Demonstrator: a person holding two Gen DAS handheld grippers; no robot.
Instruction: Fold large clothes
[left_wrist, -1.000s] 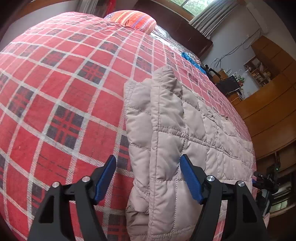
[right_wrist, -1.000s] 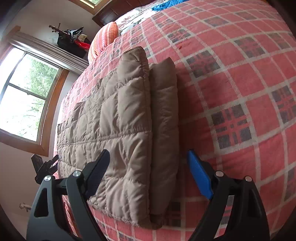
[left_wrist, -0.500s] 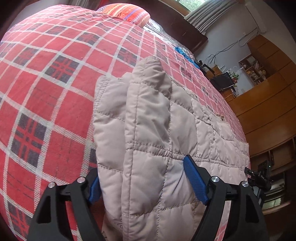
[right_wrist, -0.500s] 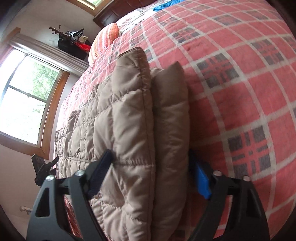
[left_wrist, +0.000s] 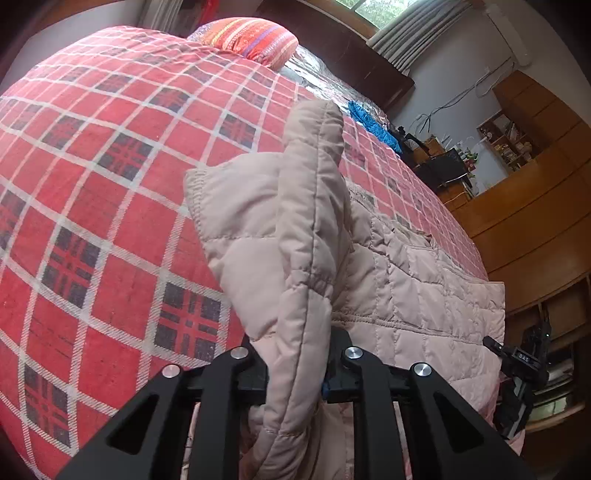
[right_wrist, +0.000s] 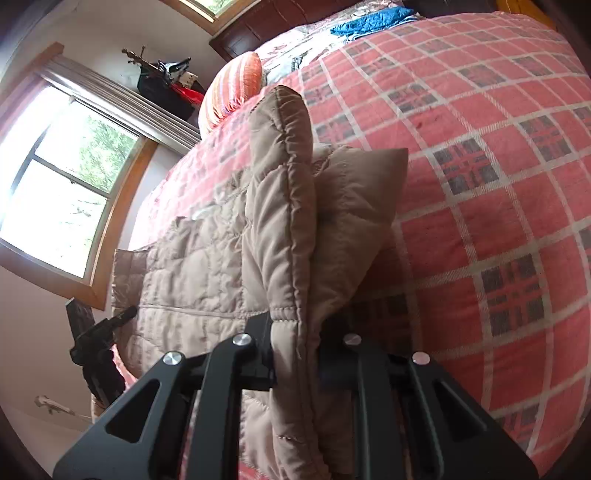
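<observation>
Both grippers pinch the beige quilted jacket (left_wrist: 295, 236) on the red plaid bedspread (left_wrist: 110, 192): left gripper (left_wrist: 295, 373), right gripper (right_wrist: 295, 354). Only the right view shows the window (right_wrist: 55, 177) at 9 o'clock; a striped pillow (left_wrist: 251, 38) lies at 12.

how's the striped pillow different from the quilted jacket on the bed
The striped pillow is orange with multicoloured bands; the quilted jacket is plain beige with stitched squares. The pillow lies untouched at the far end of the plaid bedspread; the jacket's near edge is bunched and lifted, pinched by the left gripper and the right gripper. The pillow looks plump and rounded; most of the jacket lies flat. Both rest on the bed.
</observation>
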